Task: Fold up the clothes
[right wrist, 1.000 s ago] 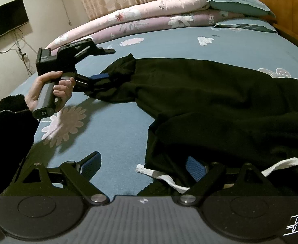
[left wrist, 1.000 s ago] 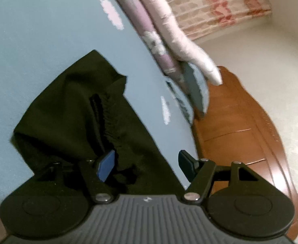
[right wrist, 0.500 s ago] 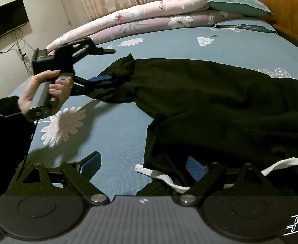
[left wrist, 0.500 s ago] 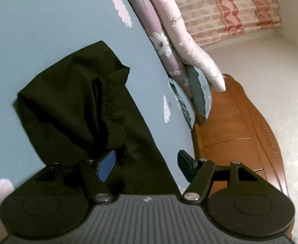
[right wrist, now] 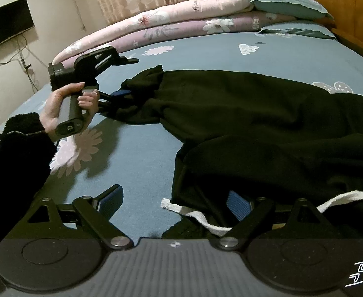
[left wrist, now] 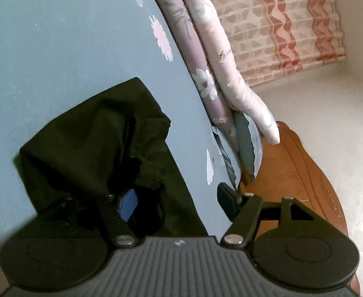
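Hand (right wrist: 65,106) on my left wraps the handle, my left gripper (left wrist: 176,198) spread wide at the sleeve end of the black garment (right wrist: 255,113) on the bed (right wrist: 137,163). My right gripper (right wrist: 174,200) gapes too; whether either touches cloth is unclear.

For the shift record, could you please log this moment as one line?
left gripper: open, at sleeve end of black garment | right gripper: open, at white drawstring | surface: bed
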Demonstrator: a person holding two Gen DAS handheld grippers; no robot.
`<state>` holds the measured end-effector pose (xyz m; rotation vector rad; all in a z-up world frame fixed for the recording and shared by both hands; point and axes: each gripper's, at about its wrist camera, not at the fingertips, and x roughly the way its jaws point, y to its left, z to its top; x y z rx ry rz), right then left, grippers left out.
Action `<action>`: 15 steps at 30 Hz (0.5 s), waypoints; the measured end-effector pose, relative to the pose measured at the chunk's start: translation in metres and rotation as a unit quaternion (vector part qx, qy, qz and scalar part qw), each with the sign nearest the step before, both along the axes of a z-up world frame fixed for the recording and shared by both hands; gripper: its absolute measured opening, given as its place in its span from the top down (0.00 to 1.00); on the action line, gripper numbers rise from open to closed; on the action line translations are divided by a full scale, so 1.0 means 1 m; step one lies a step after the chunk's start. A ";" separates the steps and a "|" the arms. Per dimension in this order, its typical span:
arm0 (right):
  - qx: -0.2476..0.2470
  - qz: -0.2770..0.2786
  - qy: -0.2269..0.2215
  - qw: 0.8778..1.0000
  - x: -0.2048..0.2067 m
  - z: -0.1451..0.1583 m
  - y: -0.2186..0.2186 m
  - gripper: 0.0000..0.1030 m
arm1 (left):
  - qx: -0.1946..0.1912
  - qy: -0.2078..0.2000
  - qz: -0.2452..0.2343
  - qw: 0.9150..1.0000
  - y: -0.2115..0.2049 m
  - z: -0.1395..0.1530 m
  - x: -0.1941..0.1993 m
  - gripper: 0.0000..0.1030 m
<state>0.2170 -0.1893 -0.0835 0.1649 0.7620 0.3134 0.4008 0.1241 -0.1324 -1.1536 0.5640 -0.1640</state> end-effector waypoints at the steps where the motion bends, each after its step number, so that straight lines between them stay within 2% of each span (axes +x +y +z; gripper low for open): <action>1: 0.000 0.000 0.000 1.000 0.000 0.000 0.000 0.10 | 0.010 -0.002 0.007 1.000 -0.001 0.000 0.001 0.34; 5: -0.003 0.002 -0.001 1.000 -0.001 0.000 0.001 0.10 | 0.035 0.001 0.028 0.999 -0.002 -0.004 0.014 0.34; 7: -0.002 0.002 -0.001 1.000 -0.001 0.000 -0.001 0.10 | 0.069 0.006 0.026 0.997 -0.004 -0.001 0.020 0.39; 8: -0.003 0.003 -0.002 1.000 -0.001 0.001 -0.001 0.10 | 0.087 0.009 0.025 0.996 -0.005 0.001 0.023 0.42; 11: -0.008 0.005 -0.005 1.000 -0.001 0.003 0.000 0.10 | 0.147 0.022 0.017 0.989 -0.007 0.007 0.032 0.83; 13: -0.011 0.007 -0.007 1.000 -0.002 0.004 0.000 0.10 | 0.200 0.038 0.006 0.979 -0.008 0.013 0.038 0.84; 15: -0.014 0.009 -0.009 1.000 -0.002 0.005 0.000 0.10 | 0.256 0.029 -0.006 0.966 -0.008 0.023 0.039 0.84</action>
